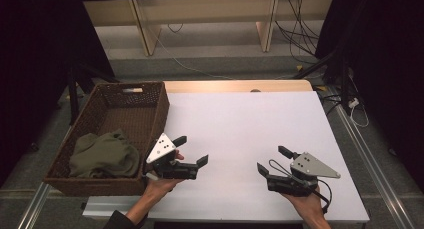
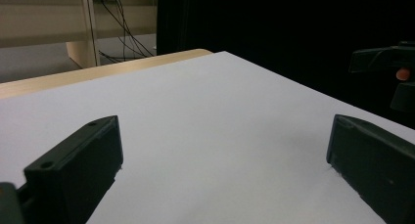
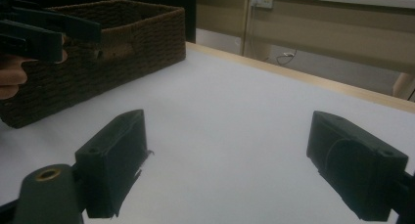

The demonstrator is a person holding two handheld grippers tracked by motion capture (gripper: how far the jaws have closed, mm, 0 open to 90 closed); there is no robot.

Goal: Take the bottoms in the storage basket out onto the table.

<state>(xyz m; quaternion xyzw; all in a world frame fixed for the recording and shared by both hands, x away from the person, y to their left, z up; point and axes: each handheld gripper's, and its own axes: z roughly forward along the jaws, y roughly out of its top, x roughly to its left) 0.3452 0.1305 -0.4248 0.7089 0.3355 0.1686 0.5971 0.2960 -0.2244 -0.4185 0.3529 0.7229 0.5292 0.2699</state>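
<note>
Left gripper [image 1: 191, 150]: jaws sitting wide apart, holding nothing.
Right gripper [image 1: 272, 160]: same.
Cloth [image 1: 104, 154]: lying in basket [image 1: 159, 105] left of it; looking soft, light; pinch a fold.

The white surface [image 1: 240, 134] lies bare between and ahead of both grippers. The wicker basket [image 1: 155, 114], holding an olive cloth [image 1: 104, 154], walls off its left edge.

You're in lab or recording studio: black curtains [image 1: 385, 64] both sides, loose cables [image 1: 300, 34] trailing over grey floor, aluminium rail [image 1: 370, 154] beside white surface [image 1: 250, 134], plain wooden furniture legs [image 1: 145, 31] behind.
</note>
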